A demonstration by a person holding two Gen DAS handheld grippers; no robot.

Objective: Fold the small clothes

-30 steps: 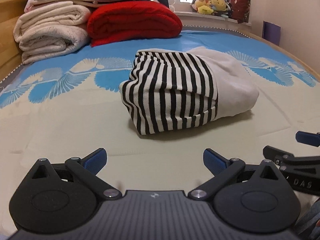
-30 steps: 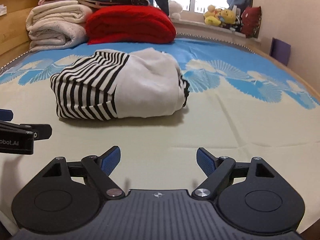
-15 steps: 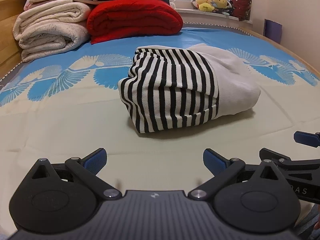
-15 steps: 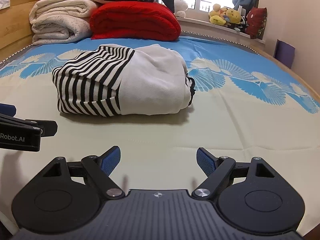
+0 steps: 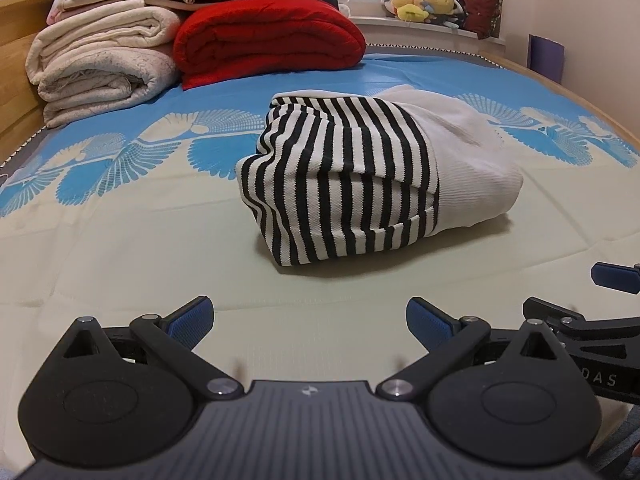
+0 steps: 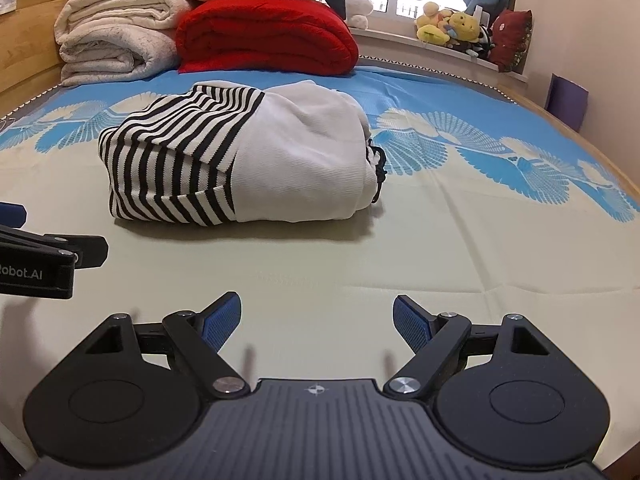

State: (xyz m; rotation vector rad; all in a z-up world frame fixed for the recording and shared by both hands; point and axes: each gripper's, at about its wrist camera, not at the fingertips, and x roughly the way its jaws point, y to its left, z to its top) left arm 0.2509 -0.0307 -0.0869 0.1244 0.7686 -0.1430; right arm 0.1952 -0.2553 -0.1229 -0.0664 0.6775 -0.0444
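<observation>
A folded garment [image 5: 372, 176], black-and-white striped on its left part and plain white on its right, lies in a compact bundle on the bed; it also shows in the right wrist view [image 6: 244, 160]. My left gripper [image 5: 310, 316] is open and empty, low over the sheet, short of the bundle's near edge. My right gripper [image 6: 318, 314] is open and empty, also in front of the bundle. Each gripper shows at the edge of the other's view: the right one [image 5: 616, 280] and the left one [image 6: 40, 256].
A red folded blanket [image 5: 268, 36] and stacked cream blankets [image 5: 100, 64] sit at the head of the bed. Soft toys [image 5: 424, 4] line the window sill. A wooden bed frame [image 6: 24, 40] runs along the left. The blue-and-beige sheet [image 6: 440, 248] surrounds the bundle.
Both grippers have moved slightly closer to the folded garment, which looks a little larger. Both stay open. The garment has not moved.
</observation>
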